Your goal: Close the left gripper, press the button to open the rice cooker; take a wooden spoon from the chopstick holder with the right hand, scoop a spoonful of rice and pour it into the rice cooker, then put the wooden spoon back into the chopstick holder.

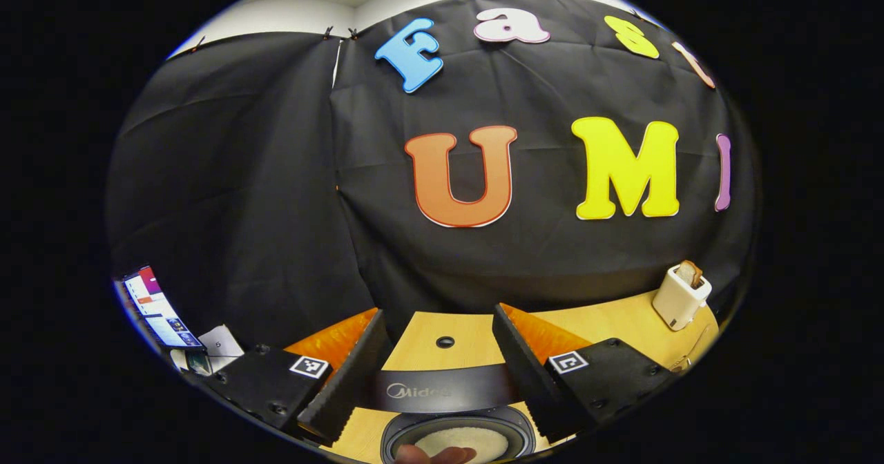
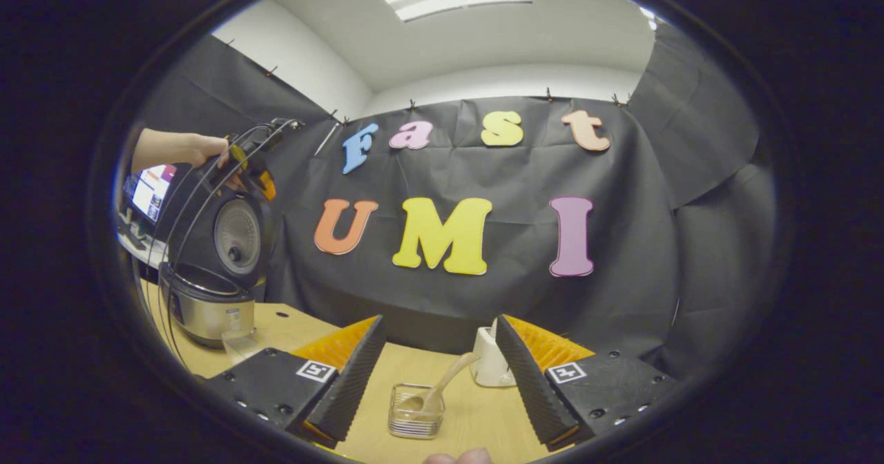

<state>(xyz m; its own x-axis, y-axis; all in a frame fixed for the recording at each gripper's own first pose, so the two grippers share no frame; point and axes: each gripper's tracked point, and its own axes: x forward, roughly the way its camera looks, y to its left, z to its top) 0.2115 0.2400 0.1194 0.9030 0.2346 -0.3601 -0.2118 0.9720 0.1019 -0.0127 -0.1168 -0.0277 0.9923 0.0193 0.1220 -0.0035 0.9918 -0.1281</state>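
My left claw (image 1: 442,374) sat nearest the lens, fingers spread and holding nothing, above the rice cooker (image 1: 456,409), whose pot showed a pale patch at the bottom of the left gripper view; I could not tell if that was rice. In the right gripper view the cooker's lid (image 2: 235,233) stood raised and upright behind the steel body (image 2: 207,305), so I judged the button step done.

Right claw (image 2: 435,381) was likewise open and empty, hovering above the counter (image 2: 483,416). Between its fingers, farther off, stood a small clear container (image 2: 414,412) with the wooden spoon (image 2: 442,384) resting in it, handle slanting up toward the white chopstick holder (image 2: 492,360) just behind.

Step in hand, as I judged it: grip the spoon. Advice to self: approach along the handle, pinch mid-handle, lift level so grains do not spill, then carry leftward to the cooker.
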